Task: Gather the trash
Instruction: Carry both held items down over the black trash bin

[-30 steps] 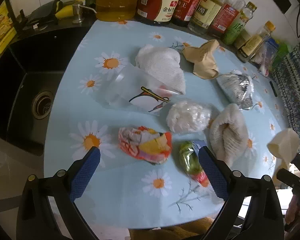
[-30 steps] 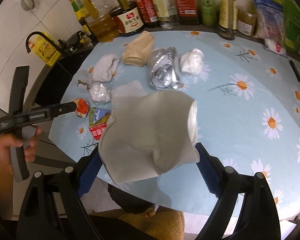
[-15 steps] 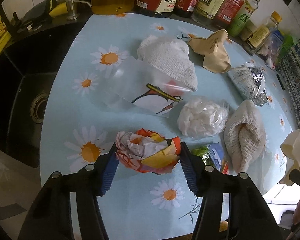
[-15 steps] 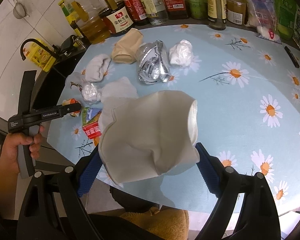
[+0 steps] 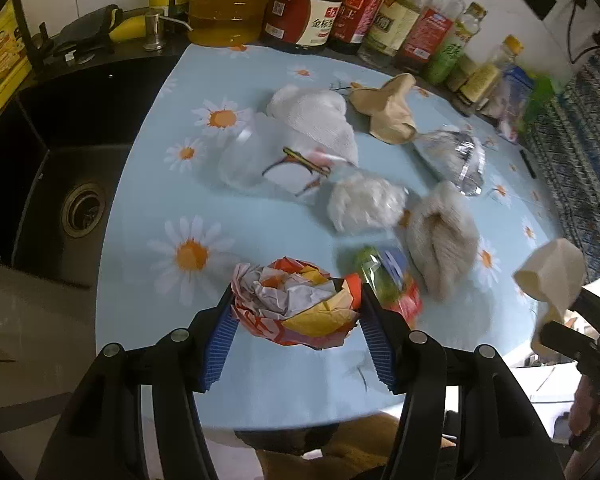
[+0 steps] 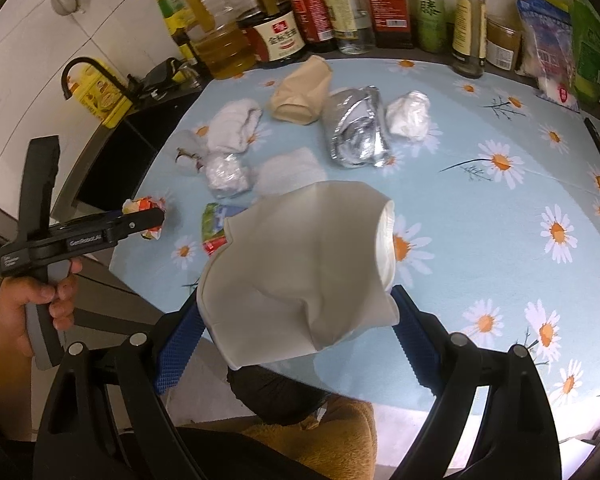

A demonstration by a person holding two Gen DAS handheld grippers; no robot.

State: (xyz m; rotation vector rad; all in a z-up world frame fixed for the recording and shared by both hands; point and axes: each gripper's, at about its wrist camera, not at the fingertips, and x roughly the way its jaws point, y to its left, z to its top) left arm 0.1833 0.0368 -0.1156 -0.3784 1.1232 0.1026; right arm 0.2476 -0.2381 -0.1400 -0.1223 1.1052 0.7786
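Observation:
My left gripper [image 5: 296, 312] is shut on a crumpled red, yellow and white wrapper [image 5: 296, 304] near the table's front edge; it also shows in the right wrist view [image 6: 146, 216]. My right gripper [image 6: 296, 316] is shut on a cream paper bag [image 6: 300, 264], held above the table's front edge and seen at the right of the left wrist view [image 5: 552, 280]. On the daisy-print table [image 5: 148, 184] lie a green and red packet [image 5: 384, 280], a crumpled clear plastic ball [image 5: 364, 204], a foil bag [image 5: 456, 156], a brown paper bag [image 5: 388, 108] and a clear printed bag [image 5: 276, 164].
Two white cloths [image 5: 316, 116] [image 5: 440, 240] lie among the trash. Sauce and oil bottles [image 5: 308, 4] line the back edge. A black sink [image 5: 60, 184] with a drain is left of the table. A white plastic ball [image 6: 408, 114] lies beside the foil.
My left gripper moved forward over the crumpled wrapper and closed on it. My right gripper kept hold of the cream bag and barely moved.

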